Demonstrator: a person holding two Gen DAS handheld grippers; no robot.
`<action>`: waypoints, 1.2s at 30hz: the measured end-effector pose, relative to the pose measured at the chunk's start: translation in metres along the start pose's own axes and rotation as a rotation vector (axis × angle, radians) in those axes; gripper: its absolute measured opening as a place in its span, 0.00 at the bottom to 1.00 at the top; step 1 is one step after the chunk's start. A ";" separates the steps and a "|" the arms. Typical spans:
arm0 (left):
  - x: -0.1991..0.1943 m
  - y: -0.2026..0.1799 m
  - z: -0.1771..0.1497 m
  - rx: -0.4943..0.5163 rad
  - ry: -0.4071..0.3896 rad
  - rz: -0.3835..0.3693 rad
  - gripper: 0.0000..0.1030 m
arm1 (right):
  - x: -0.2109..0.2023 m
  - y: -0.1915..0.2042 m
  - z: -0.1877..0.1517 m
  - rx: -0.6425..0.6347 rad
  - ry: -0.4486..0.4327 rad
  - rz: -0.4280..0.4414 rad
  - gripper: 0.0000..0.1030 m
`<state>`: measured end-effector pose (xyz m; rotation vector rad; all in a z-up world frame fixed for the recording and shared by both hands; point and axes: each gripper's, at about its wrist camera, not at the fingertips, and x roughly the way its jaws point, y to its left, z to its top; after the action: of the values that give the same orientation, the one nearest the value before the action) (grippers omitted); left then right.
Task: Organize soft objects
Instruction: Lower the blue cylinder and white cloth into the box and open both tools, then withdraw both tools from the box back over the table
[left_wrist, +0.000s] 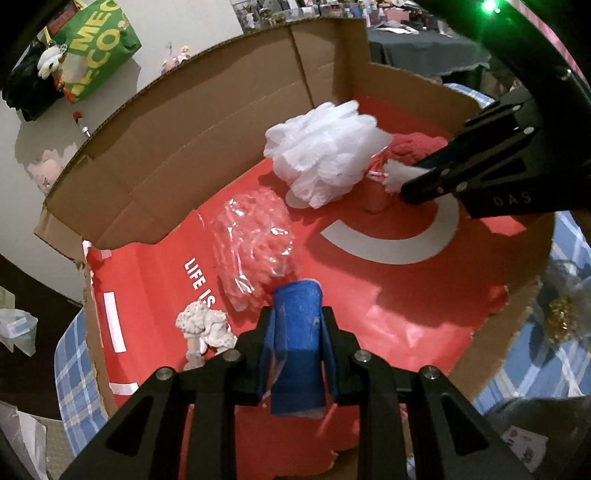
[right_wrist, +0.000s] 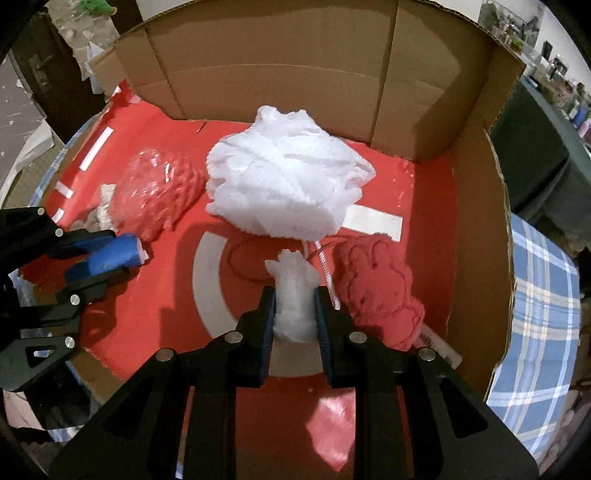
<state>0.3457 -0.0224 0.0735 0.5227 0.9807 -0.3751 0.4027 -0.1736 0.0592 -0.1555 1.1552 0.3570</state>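
Observation:
My left gripper (left_wrist: 297, 332) is shut on a blue foam roll (left_wrist: 297, 350) and holds it over the red floor of an open cardboard box (left_wrist: 207, 110). It also shows in the right wrist view (right_wrist: 107, 264). My right gripper (right_wrist: 294, 314) is shut on a white fluffy piece (right_wrist: 294, 295) joined to a large white mesh puff (right_wrist: 284, 184); the puff also shows in the left wrist view (left_wrist: 328, 151). A red plush toy (right_wrist: 380, 291) lies right of it. A red item wrapped in clear plastic (right_wrist: 155, 192) lies at the left.
A small white crumpled soft item (left_wrist: 207, 325) lies near the box's left side. The box walls (right_wrist: 295, 66) stand tall at the back and right. A blue plaid cloth (right_wrist: 543, 295) covers the surface under the box. A green bag (left_wrist: 99, 48) hangs on the wall.

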 end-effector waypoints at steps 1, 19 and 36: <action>0.001 0.001 0.000 -0.002 0.002 0.004 0.26 | 0.000 -0.001 0.001 -0.001 -0.006 0.006 0.20; -0.002 -0.003 -0.004 -0.005 -0.012 0.016 0.47 | 0.006 0.015 0.007 -0.088 0.008 -0.053 0.23; -0.023 -0.004 -0.017 -0.009 -0.046 0.028 0.57 | -0.010 0.032 0.002 -0.120 -0.053 -0.121 0.75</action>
<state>0.3198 -0.0143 0.0848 0.5165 0.9292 -0.3561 0.3893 -0.1453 0.0714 -0.3178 1.0666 0.3211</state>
